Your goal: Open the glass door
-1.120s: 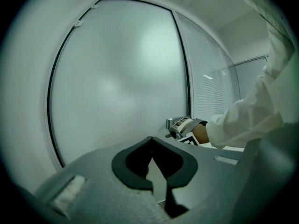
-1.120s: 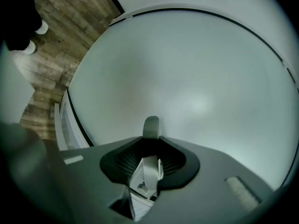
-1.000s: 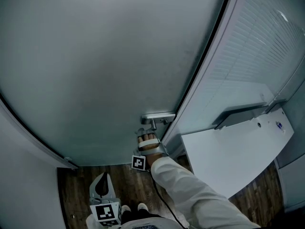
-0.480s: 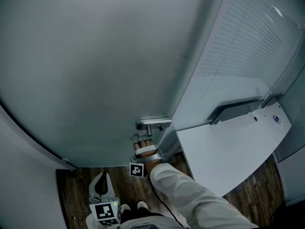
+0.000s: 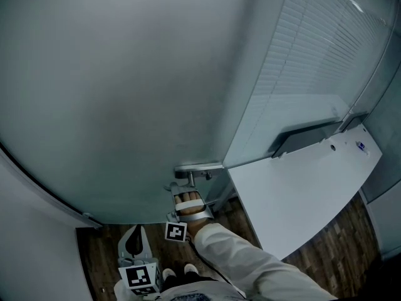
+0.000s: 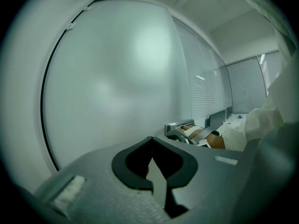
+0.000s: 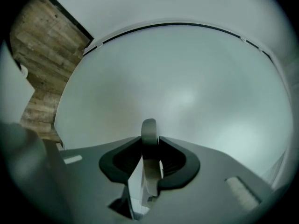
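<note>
One glass door (image 5: 125, 93) stands wider than before. The right gripper (image 7: 149, 146), jaws just loosening, grips its one handle (image 7: 149, 127). The left gripper (image 6: 150, 143), below that handle, is closed and empty.

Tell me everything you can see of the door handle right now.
The door handle is a silvery metal lever with a rounded end, set on a short stem near the free edge of the frosted glass door. In the head view it lies roughly level. The right gripper has it between its jaws, pads against both sides, though the jaws have just been opening a little. Nothing else touches it.
</note>
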{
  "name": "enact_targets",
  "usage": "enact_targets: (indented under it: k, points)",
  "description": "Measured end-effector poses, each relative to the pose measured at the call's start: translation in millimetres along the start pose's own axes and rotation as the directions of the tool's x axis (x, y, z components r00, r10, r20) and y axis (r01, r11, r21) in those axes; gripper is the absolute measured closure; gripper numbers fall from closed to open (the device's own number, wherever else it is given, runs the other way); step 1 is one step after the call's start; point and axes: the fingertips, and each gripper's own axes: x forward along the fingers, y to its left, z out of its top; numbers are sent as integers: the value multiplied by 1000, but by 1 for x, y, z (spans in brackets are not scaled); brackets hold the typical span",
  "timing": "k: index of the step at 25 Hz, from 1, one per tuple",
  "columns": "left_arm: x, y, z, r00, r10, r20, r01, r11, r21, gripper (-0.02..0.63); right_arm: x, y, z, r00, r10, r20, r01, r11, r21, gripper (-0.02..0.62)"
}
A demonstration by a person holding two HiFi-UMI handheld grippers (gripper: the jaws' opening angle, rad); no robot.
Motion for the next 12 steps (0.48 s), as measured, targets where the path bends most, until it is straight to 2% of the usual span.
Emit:
enact_targets:
  k: [4,10,12]
  points:
    - [-1,-3,-3,1000,10,-5,-10,1000,8,603,-10,-7,0,999,-8,42,3,992,123,485]
    - [-17,-5,14,999,53,11,-54,998,34,603,-30,-18,5,991,65,116,-96,954,283,468]
    - [-22,-7,12,997,73,-4,-73,997,37,603,-40,-18,5,987,80,142,-119,948,295,465]
